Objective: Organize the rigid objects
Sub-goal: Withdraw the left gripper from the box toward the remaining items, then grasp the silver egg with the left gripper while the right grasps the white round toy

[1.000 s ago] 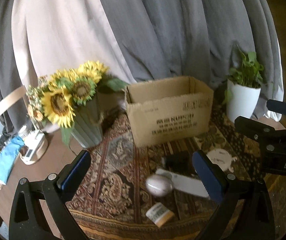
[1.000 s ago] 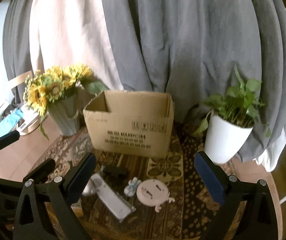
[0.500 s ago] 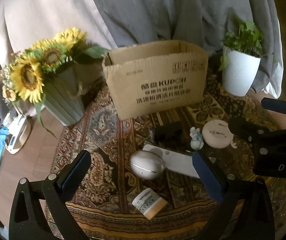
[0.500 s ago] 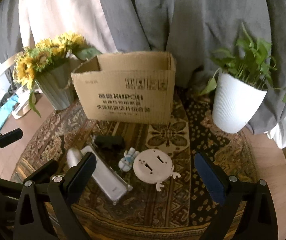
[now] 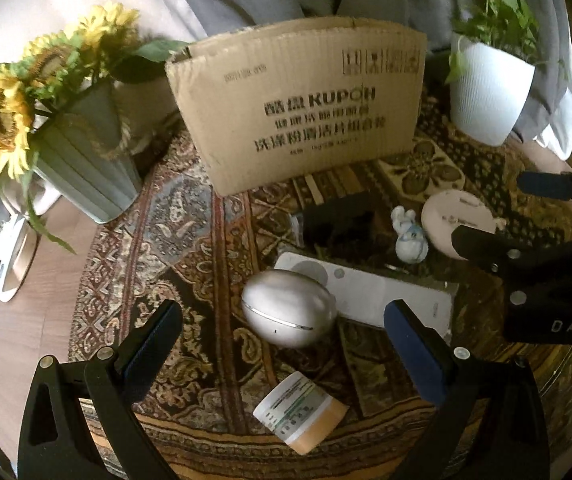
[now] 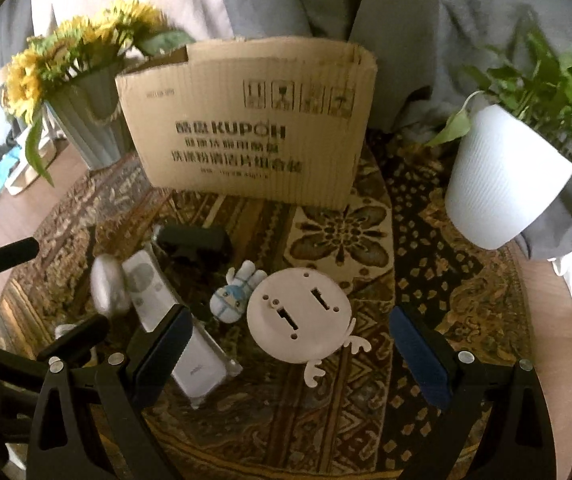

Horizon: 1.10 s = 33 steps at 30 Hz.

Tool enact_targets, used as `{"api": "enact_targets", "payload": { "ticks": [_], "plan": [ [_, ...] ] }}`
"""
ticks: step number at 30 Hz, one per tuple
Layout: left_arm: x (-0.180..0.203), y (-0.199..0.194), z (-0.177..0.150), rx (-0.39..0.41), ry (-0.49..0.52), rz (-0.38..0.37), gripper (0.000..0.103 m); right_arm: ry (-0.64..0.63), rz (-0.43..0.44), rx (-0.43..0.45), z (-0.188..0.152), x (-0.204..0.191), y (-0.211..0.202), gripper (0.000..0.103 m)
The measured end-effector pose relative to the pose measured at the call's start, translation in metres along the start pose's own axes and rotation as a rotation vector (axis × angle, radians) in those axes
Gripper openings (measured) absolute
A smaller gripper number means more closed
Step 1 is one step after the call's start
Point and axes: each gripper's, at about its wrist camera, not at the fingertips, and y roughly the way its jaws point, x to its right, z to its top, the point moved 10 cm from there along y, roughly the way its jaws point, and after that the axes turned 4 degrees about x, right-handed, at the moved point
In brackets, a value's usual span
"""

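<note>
Grey and pale curtains behind; patterned rug over wooden table.

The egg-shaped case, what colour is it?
Silvery white with a thin chrome seam; clearest in the left wrist view.

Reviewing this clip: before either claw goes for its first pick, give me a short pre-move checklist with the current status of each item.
1. Left claw open and holding nothing: ok.
2. Right claw open and holding nothing: ok.
3. Silver egg-shaped case lies in line with the left claw's gap: ok.
4. White round disc lies in line with the right claw's gap: ok.
5. Cardboard box upright, top open: ok.
6. Room inside the box: cannot tell, interior hidden.
</note>
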Motion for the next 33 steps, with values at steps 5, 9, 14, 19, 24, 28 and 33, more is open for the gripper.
{"api": "enact_targets", "payload": {
  "ticks": [5,9,14,19,24,28,33],
  "plan": [
    [-0.002,0.013,-0.004,-0.022,0.028,-0.001,0.098,-0.016,0.0,-0.029,-0.004,-0.001,0.017,0.1],
    [-0.001,0.023,-0.005,-0.032,0.041,-0.013,0.097,-0.026,-0.009,-0.039,-0.005,0.0,0.027,0.1],
    [-0.001,0.033,-0.008,-0.044,0.056,-0.029,0.094,-0.033,-0.014,-0.064,-0.008,0.001,0.038,0.1],
    [0.002,0.041,-0.012,-0.064,0.062,-0.064,0.089,-0.047,-0.017,-0.09,-0.011,0.0,0.047,0.1],
    [0.003,0.045,-0.012,-0.058,0.06,-0.087,0.083,-0.045,-0.013,-0.121,-0.016,0.0,0.057,0.1],
    [0.005,0.045,-0.01,-0.052,0.053,-0.107,0.073,-0.023,0.01,-0.134,-0.018,-0.001,0.062,0.099],
    [0.006,0.044,-0.008,-0.044,0.039,-0.118,0.063,-0.019,0.01,-0.124,-0.018,0.001,0.061,0.086]
  ]
}}
